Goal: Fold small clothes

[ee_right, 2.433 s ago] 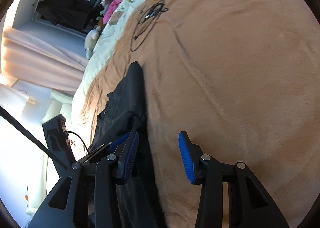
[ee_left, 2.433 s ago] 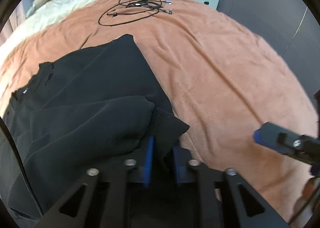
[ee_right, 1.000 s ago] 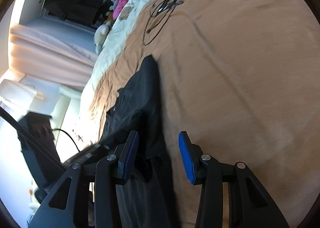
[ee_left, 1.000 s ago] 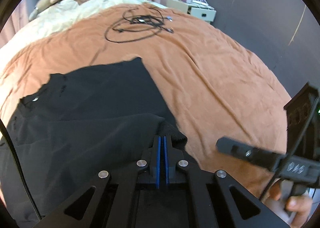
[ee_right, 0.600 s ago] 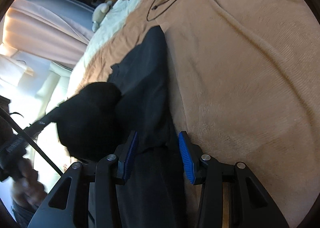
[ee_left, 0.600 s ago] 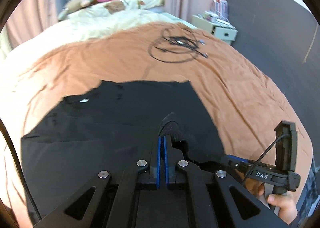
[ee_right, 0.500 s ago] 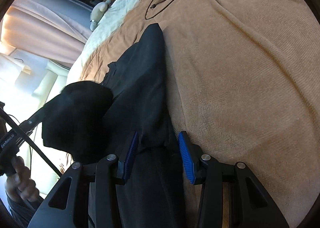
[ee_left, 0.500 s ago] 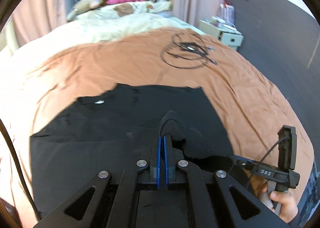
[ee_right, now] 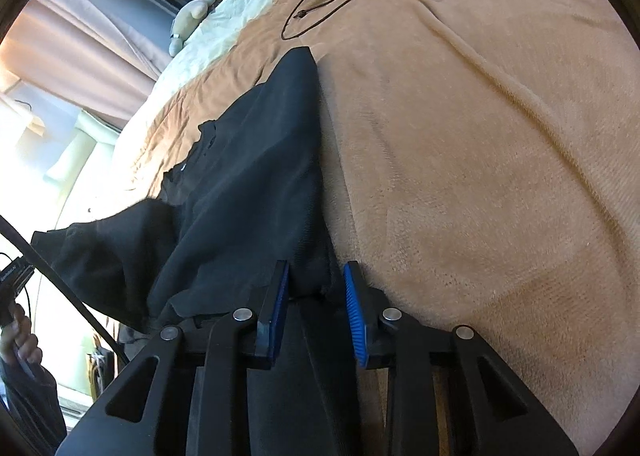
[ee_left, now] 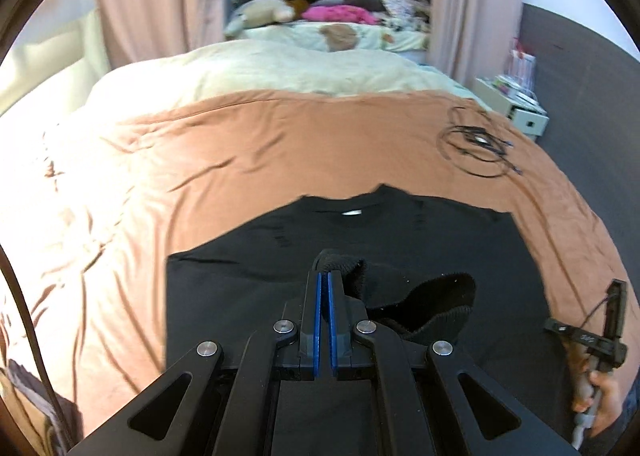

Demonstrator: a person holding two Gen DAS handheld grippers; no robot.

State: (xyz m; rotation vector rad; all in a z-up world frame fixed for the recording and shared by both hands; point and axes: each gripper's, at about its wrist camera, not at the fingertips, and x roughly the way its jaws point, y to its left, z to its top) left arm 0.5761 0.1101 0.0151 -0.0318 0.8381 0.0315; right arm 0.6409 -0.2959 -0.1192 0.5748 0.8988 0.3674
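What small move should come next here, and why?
Probably lay the sleeve cuff down across the black top and open the left claw: it is clamped on the cuff, lifted over the body, while the right claw, just closing, straddles the side edge.

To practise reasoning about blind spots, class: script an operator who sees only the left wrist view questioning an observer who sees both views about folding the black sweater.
Operator: My left gripper is shut on the sleeve cuff. What are the right gripper jaws doing?
Observer: They have just been closing, with the black sweater side edge between the blue pads; a firm pinch is unclear.
Operator: How does the sleeve look from there?
Observer: It hangs lifted, to the left of the sweater's body.
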